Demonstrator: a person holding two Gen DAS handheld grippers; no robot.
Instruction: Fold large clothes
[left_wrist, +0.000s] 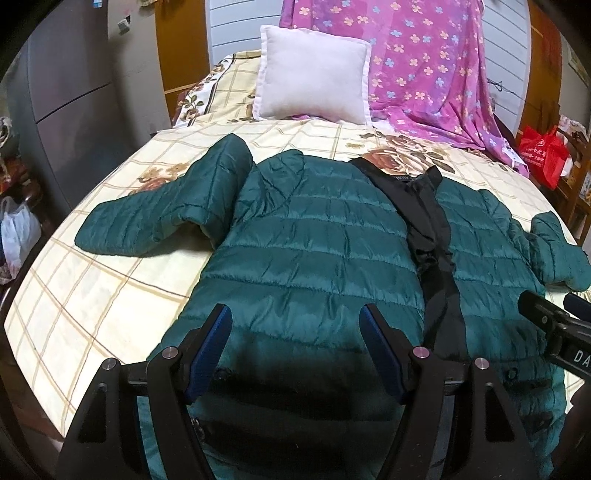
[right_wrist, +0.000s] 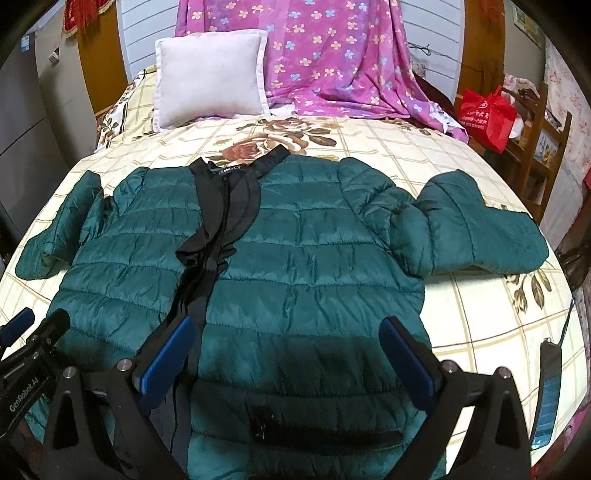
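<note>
A dark green quilted jacket (left_wrist: 306, 236) lies flat, front up, on the bed, with a black lining strip down its open middle and both sleeves bent outward. It also shows in the right wrist view (right_wrist: 314, 251). My left gripper (left_wrist: 297, 321) is open and empty, just above the jacket's left lower front. My right gripper (right_wrist: 288, 332) is open and empty above the right lower front. The right gripper's tip shows at the right edge of the left wrist view (left_wrist: 546, 317); the left gripper shows at the left edge of the right wrist view (right_wrist: 33, 332).
The bed has a cream checked floral sheet (left_wrist: 110, 266). A white pillow (left_wrist: 314, 74) and a draped pink floral cloth (left_wrist: 424, 66) stand at the head. A phone (right_wrist: 548, 391) lies at the bed's right edge. A red bag (right_wrist: 487, 114) sits on a wooden shelf.
</note>
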